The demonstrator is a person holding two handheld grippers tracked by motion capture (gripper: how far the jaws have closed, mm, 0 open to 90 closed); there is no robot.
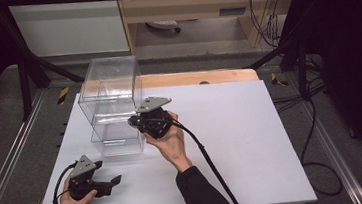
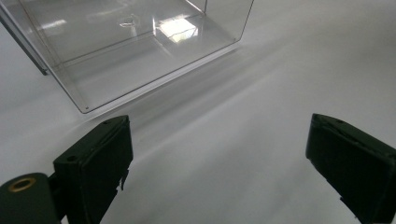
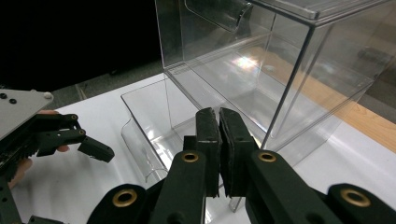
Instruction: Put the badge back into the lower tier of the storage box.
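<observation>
My right tongs [image 3: 219, 149] are pressed together, pads flat against each other with nothing between them that I can make out. They sit at the open front of the clear drawer box [image 1: 111, 101], down at its lower tier. My left tongs [image 1: 107, 183] are spread wide and hold nothing, resting low near the front left of the white counter [image 1: 253, 140].

Just ahead of my right tips lies the lower drawer [image 3: 154, 135], pulled partway out of the box. Its curved front lip faces toward my left hand and the near edge of the counter. Seen from my right tongs, its clear walls reach up to the tips, but whether a pad touches them I cannot tell.

The drawer's long axis runs from that lip back into the box, and that is the line any push or pull must follow. The right tongs are much the nearer, practically at the drawer, while the left tongs stand well apart from it, looking across bare counter at the corner of the clear plastic [image 2: 140, 51].

The box itself stands upright at the far left of the counter, two tiers high. The upper drawer [image 3: 219, 14] seems closed, its handle recess at the top.
</observation>
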